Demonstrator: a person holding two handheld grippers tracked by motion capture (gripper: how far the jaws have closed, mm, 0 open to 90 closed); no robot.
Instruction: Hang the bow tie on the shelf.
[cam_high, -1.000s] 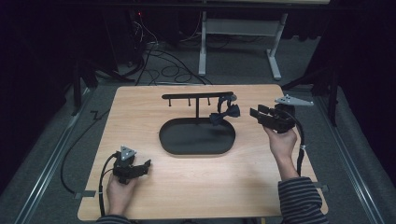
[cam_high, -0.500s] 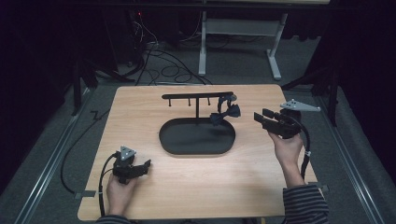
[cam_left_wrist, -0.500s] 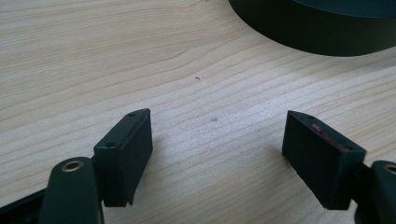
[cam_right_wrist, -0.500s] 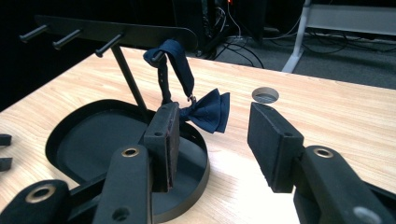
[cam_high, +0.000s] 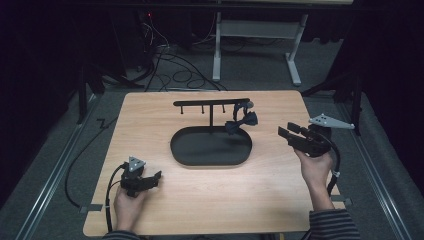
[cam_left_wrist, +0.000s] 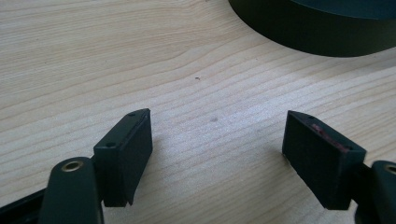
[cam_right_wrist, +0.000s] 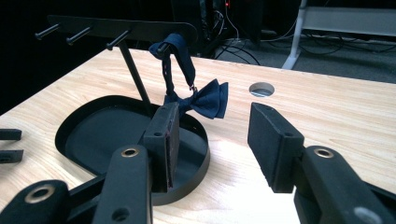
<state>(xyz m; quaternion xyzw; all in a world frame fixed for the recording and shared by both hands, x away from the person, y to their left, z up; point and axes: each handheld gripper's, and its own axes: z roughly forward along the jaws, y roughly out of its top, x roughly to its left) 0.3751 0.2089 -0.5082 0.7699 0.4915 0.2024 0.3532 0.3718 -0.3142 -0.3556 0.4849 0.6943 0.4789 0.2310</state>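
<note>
- High view: a wooden table (cam_high: 150, 200) carries a black oval tray (cam_high: 210, 146) with a thin post rising from it to a horizontal peg bar (cam_high: 210, 103).
- High view: a dark blue bow tie (cam_high: 241, 121) hangs by its strap from the right end of that bar, its bow dangling just above the tray's right rear rim.
- High view: the right gripper (cam_high: 290, 136) is held in a hand off the tray's right side, pointing left toward the bow tie but apart from it; its jaws stand apart with nothing between them.
- High view: the left gripper (cam_high: 156, 176) rests near the table's front left corner, well apart from the tray and the bow tie, a grey three-cornered plate on top of it.
- Left gripper view: the left gripper (cam_left_wrist: 217, 156) has its two black jaws spread wide over bare wood grain, empty; the curved wall of the tray (cam_left_wrist: 317, 32) crosses the upper right corner.
- Right gripper view: the right gripper (cam_right_wrist: 212, 140) has its jaws open and empty, aimed across the tray (cam_right_wrist: 93, 130) at the bow tie (cam_right_wrist: 208, 100).
- Right gripper view: the bow tie's strap loops over the last peg of the bar (cam_right_wrist: 116, 29), and the bow hangs tilted beside the post, just above the tray's rim; a round hole (cam_right_wrist: 261, 88) sits in the tabletop behind it.
</note>
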